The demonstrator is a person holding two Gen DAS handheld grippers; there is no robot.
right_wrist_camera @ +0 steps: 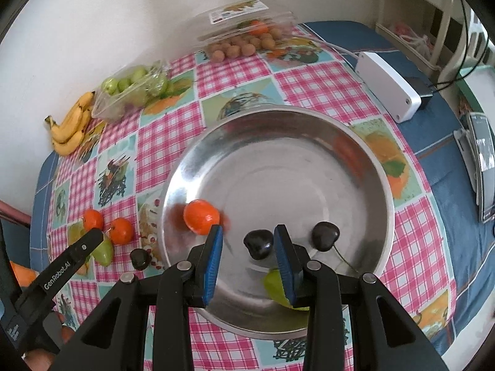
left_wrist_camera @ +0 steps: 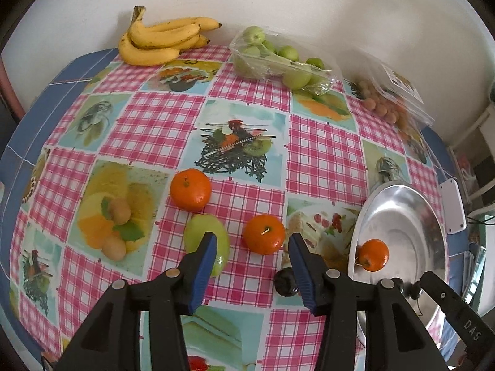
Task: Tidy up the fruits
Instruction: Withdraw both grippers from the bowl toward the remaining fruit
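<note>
My left gripper (left_wrist_camera: 252, 244) is open and empty above the table, with a tangerine (left_wrist_camera: 263, 234) just ahead between its fingers. A second tangerine (left_wrist_camera: 190, 189) and a green pear (left_wrist_camera: 206, 249) lie to the left. My right gripper (right_wrist_camera: 249, 236) is open above a steel bowl (right_wrist_camera: 355, 142). In the bowl lie a tangerine (right_wrist_camera: 201, 217), two dark cherries (right_wrist_camera: 258, 243) (right_wrist_camera: 324, 235) and a green fruit (right_wrist_camera: 275, 286). One cherry sits between the right fingers, untouched. Another cherry (left_wrist_camera: 285, 281) lies on the cloth beside the bowl (left_wrist_camera: 399, 216).
Bananas (left_wrist_camera: 161, 38), a tray of green fruits (left_wrist_camera: 278, 58) and a clear box of small brown fruits (left_wrist_camera: 386, 102) stand along the far wall. A white box (right_wrist_camera: 388, 85) and a phone (right_wrist_camera: 484, 160) lie right of the bowl. The checkered table (left_wrist_camera: 321, 148) fills both views.
</note>
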